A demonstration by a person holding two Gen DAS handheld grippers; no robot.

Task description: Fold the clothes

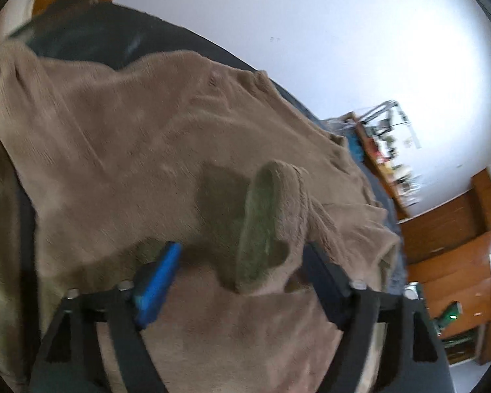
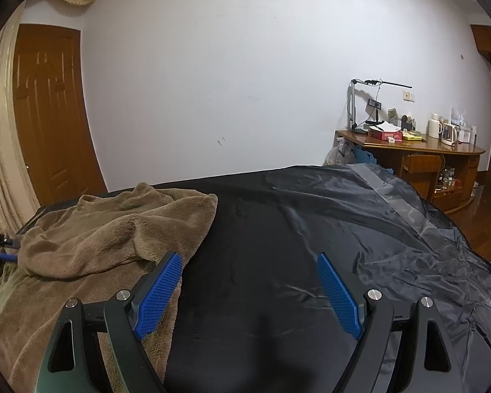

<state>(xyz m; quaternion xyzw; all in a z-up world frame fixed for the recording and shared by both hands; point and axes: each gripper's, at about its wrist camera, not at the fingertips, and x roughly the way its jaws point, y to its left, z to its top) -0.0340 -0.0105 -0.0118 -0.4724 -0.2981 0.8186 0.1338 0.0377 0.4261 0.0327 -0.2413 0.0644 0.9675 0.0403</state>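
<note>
A brown fleece garment [image 1: 131,137] lies rumpled on a surface under a black cover [image 2: 278,229]. In the left wrist view my left gripper [image 1: 242,262] hovers close over it. A raised fold of the fleece [image 1: 268,226] stands between the jaws, but the blue pad [image 1: 160,281] on the left stands apart from it, so this gripper is open. In the right wrist view the garment [image 2: 98,239] fills the left side, bunched in a heap. My right gripper [image 2: 248,278] is open over the bare black cover beside the garment's right edge, holding nothing.
A wooden desk [image 2: 409,154] with a lamp, kettle and boxes stands at the back right against the white wall. A wooden door [image 2: 49,108] and a curtain are at the left. The shiny dark sheet [image 2: 392,229] is wrinkled and taped on the right.
</note>
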